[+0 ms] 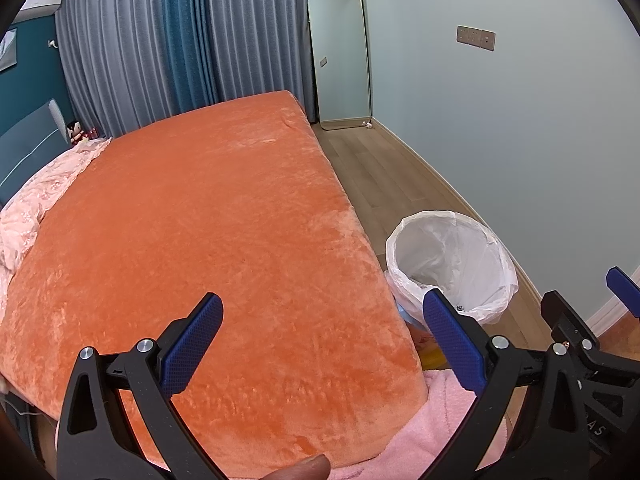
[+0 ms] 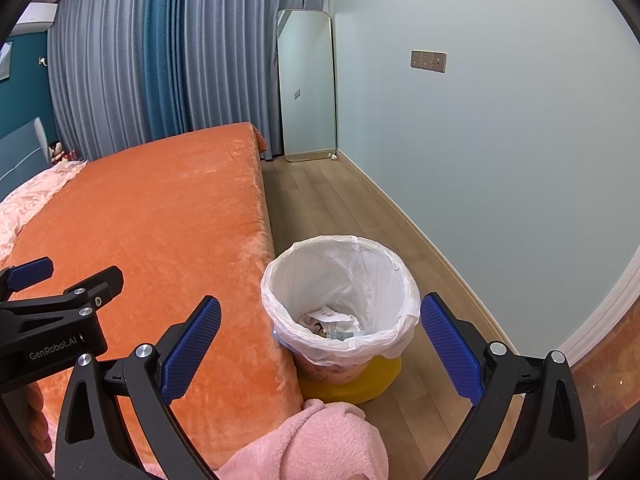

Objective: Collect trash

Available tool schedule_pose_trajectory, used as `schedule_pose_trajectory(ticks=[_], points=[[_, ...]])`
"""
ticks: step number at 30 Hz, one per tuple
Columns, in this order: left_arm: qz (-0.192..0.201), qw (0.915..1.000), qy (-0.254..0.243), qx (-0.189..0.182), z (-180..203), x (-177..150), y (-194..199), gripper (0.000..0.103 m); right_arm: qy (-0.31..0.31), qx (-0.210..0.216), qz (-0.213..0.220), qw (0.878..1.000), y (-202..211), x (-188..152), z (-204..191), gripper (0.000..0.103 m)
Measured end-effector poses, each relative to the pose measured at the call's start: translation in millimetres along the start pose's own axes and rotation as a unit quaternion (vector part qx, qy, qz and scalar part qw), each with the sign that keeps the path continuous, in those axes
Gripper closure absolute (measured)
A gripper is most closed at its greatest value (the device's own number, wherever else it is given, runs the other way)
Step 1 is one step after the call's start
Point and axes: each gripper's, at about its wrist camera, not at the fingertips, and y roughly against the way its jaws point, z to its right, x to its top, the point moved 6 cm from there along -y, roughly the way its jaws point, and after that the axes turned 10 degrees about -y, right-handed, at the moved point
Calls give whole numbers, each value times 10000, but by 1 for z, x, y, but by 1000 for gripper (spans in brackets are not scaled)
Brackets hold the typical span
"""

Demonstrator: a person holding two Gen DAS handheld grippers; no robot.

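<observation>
A trash bin (image 2: 340,304) lined with a white plastic bag stands on the wood floor beside the bed's near corner; crumpled paper trash (image 2: 330,320) lies at its bottom. It also shows in the left wrist view (image 1: 452,264). My left gripper (image 1: 322,334) is open and empty, held over the orange bed cover (image 1: 200,240) near its right edge. My right gripper (image 2: 320,338) is open and empty, above and just in front of the bin. No loose trash shows on the bed.
The bed (image 2: 160,220) has a pink quilt (image 1: 36,204) at its head. A mirror (image 2: 308,88) leans in the far corner. A pink fluffy sleeve (image 2: 316,444) is at the bottom. The wall (image 2: 500,160) runs close on the right, leaving a narrow floor strip.
</observation>
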Motion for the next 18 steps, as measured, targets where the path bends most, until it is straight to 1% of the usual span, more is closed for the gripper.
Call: schedule_pose_trajectory(ticks=[18], points=[[44,10000,-55,43,4,-1,1,7,-2,-6,6,10000,-1,0,-1,7]])
